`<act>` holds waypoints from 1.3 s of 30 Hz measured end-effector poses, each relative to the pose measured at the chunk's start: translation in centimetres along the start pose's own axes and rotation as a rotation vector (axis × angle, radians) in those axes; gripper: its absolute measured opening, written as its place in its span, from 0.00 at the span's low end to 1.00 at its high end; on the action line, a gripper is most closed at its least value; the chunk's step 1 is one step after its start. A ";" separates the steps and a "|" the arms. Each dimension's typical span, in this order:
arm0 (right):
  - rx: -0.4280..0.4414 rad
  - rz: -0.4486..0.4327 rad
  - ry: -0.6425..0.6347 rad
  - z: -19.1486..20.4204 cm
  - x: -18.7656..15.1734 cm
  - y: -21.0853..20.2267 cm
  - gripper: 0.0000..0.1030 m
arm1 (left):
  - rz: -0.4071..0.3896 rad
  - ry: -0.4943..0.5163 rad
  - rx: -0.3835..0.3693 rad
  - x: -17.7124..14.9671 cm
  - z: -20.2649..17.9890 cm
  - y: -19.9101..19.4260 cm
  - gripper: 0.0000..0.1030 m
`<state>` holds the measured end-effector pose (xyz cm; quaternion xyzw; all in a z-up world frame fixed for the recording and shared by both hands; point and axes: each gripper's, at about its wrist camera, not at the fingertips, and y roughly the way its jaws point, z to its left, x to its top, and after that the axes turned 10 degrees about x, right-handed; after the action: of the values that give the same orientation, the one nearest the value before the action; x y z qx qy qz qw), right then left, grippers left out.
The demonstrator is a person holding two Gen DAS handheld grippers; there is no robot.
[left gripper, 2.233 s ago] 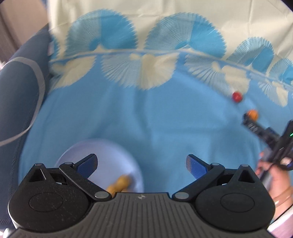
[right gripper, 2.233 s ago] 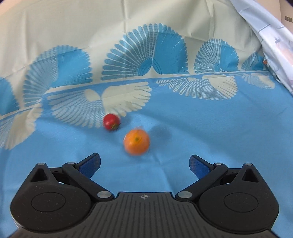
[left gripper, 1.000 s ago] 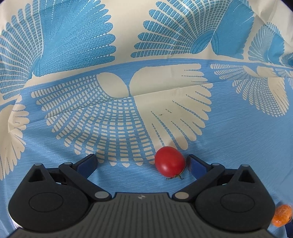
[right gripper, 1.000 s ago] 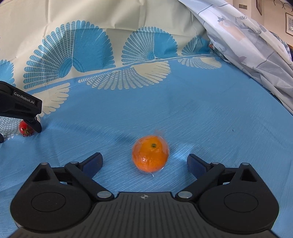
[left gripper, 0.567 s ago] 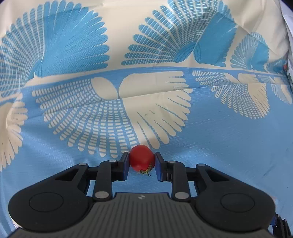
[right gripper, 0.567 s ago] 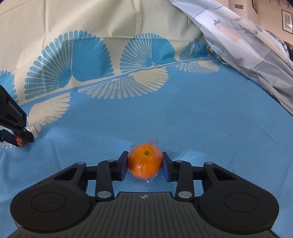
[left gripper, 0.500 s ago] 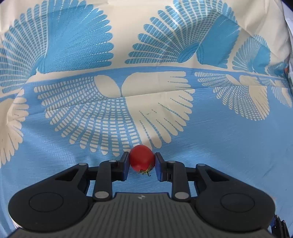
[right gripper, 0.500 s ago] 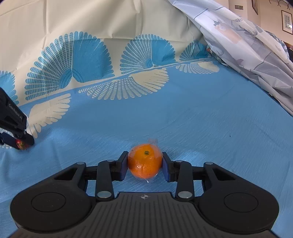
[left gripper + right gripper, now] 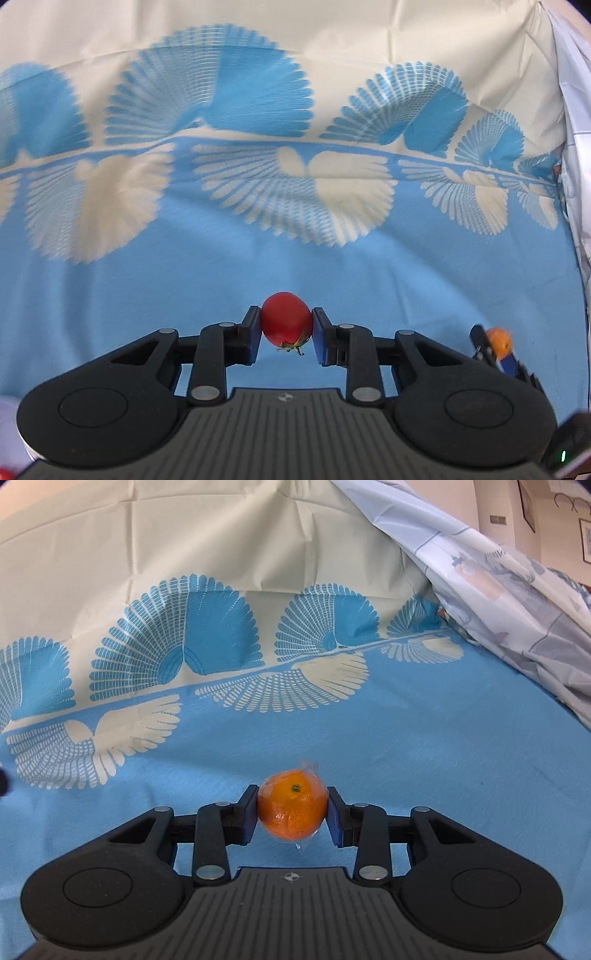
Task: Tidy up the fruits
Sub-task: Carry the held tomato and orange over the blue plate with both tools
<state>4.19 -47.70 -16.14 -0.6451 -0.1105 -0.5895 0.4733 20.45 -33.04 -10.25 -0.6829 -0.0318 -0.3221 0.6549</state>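
The left gripper was clenched on a red tomato, its blue pads pressing the fruit from both sides. The tomato sat at the middle of the left wrist view, just above the gripper's black body, with its green stalk end turned down toward six o'clock. Behind it lay a blue cloth printed with cream and blue fan shapes, which ran across the view and gave way to plain cream fabric toward twelve o'clock. The pattern looked blurred on the nine o'clock side of this view.

At about four o'clock in the same view the right gripper showed small at the edge, with an orange held at its tip. A pale rounded edge showed at about eight o'clock in the corner; what it was could not be told.

In the right wrist view the right gripper was grasping the orange, one blue pad on each side of it. The fruit was wrapped in a thin clear film that stuck out above and below it, and its dark stem mark faced twelve o'clock. The blue cloth spread beneath it. A rumpled white sheet with a pale print was heaped at about two o'clock, lying over the cloth's far edge.
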 end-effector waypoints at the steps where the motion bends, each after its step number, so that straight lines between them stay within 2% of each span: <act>1: -0.010 0.009 -0.004 0.3 0.0 -0.6 0.38 | 0.006 -0.006 0.009 -0.6 1.1 -1.4 0.31; 3: -0.013 0.022 0.003 1.0 0.2 -2.1 0.38 | 0.012 -0.013 0.033 -1.9 3.1 -4.1 0.31; 6: 0.065 0.029 -0.020 2.7 0.5 -6.1 0.38 | -0.001 -0.028 0.071 -4.8 6.2 -8.2 0.31; 11: 0.243 0.058 -0.108 6.3 -0.2 -16.2 0.38 | 0.009 -0.106 0.081 -9.4 11.2 -14.3 0.31; 16: 0.401 0.109 -0.172 9.9 -1.4 -25.2 0.38 | 0.003 -0.162 0.122 -13.9 16.0 -19.9 0.31; 23: 0.610 0.171 -0.255 15.2 -3.5 -34.3 0.38 | -0.017 -0.233 0.180 -20.0 22.4 -25.3 0.31; 31: 0.718 0.168 -0.368 19.3 -5.1 -40.4 0.38 | -0.043 -0.326 0.203 -24.3 27.6 -27.8 0.31; 39: 0.739 0.177 -0.437 21.2 -5.6 -41.9 0.38 | -0.020 -0.381 0.204 -25.4 30.0 -27.4 0.31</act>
<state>-12.82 -7.55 2.13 -0.5489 -0.3559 -0.3171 0.6866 -0.46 7.88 3.41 -0.6613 -0.1942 -0.1891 0.6994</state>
